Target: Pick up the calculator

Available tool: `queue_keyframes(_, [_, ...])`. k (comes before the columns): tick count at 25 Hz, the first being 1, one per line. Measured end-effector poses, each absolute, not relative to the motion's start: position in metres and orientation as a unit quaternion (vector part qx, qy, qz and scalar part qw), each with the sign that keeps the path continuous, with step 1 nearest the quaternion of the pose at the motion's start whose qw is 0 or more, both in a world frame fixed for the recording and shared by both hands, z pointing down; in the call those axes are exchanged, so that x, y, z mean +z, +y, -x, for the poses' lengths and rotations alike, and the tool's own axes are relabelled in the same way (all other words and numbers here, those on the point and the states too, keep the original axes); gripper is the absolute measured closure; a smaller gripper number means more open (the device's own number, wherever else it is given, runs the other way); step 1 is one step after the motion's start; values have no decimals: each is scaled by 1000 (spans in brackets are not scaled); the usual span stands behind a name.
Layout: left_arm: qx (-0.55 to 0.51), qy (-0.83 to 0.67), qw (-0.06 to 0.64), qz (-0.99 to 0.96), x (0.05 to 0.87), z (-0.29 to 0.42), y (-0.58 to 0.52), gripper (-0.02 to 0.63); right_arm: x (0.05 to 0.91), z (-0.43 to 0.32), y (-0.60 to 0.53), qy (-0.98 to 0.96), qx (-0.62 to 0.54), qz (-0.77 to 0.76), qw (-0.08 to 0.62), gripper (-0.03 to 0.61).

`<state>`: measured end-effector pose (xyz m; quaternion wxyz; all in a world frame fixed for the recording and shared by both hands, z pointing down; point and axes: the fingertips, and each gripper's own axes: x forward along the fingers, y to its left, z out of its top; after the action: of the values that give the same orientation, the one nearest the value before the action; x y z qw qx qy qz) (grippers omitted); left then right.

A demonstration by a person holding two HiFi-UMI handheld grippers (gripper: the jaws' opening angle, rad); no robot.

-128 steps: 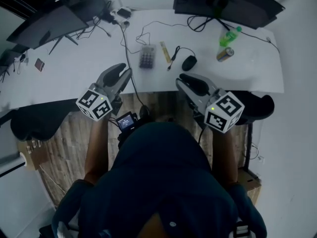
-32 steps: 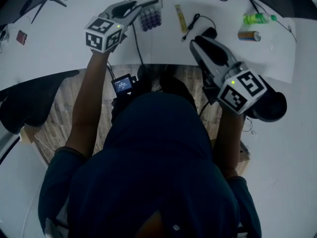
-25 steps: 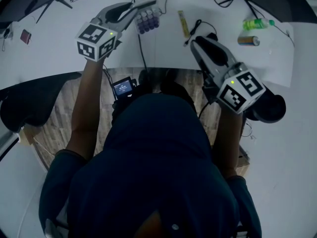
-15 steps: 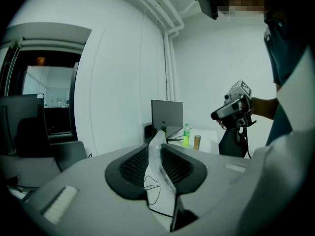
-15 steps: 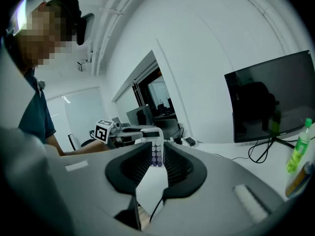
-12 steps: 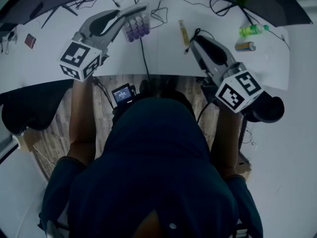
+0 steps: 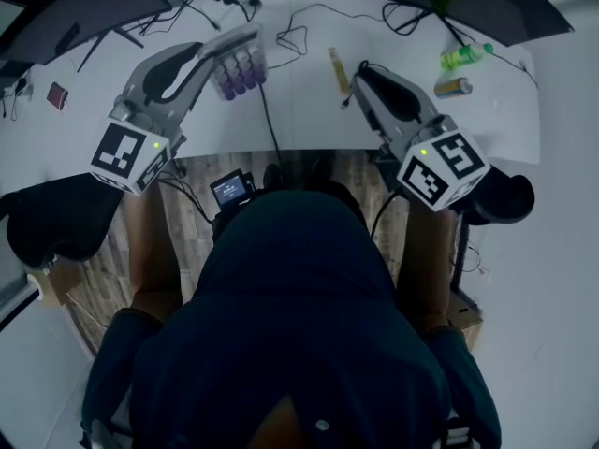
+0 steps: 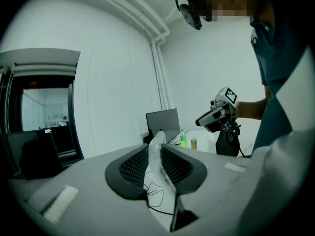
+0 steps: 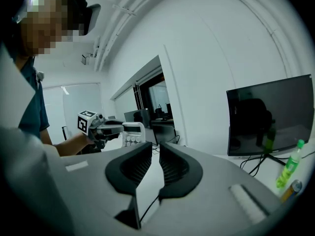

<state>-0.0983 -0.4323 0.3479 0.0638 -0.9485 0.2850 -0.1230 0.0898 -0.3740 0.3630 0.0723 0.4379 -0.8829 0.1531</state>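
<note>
**Calculator is up, in your left gripper**

Closest to you, the small screen unit [image 7: 231, 188] sits at your chest (it has no part in this job). Just beyond it, your left gripper [image 7: 245, 43] is clamped on the calculator [image 7: 238, 69]. The left gripper view shows the pale casing edge-on between the two pads, pinched with no slack on either side.

In the right gripper view the calculator stands at the left gripper's tips with its keys showing. The room is behind it rather than the tabletop, so I judge it clear of the white desk [image 7: 309, 110].

Your right gripper [image 7: 359, 75] carries nothing. Its jaws stand a narrow slit apart, and only the desk and a black cable [image 9: 147, 206] show through the gap. It hovers over the near desk edge, just beside the yellowish strip [image 7: 335, 66].

Farther back, the green bottle [image 7: 465, 56] and the can [image 7: 453, 86] lie near each other, well apart from the calculator. A dark monitor [image 7: 468, 3] stands at the far edge.

The pick looks done to me. All that remains is to keep the hold steady: the pads grip only one end of the casing, so it could pivot if you swing it.
</note>
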Motion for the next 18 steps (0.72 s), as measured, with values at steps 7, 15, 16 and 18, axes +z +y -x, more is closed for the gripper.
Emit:
queue_keyframes(7, [-117, 287, 71, 948, 338, 104, -423, 537, 363, -89, -369, -880, 157, -444, 69, 523])
queue_keyframes(15, [-118, 285, 68, 949, 340, 102, -421, 537, 363, -90, -367, -879, 161, -444, 72, 523])
queue_keyframes(16, [-118, 284, 68, 949, 341, 102, -421, 537, 364, -90, -366, -878, 161, -444, 72, 523])
queue_keyframes(18, [-117, 282, 69, 950, 342, 101, -421, 537, 365, -91, -365, -877, 162, -446, 72, 523])
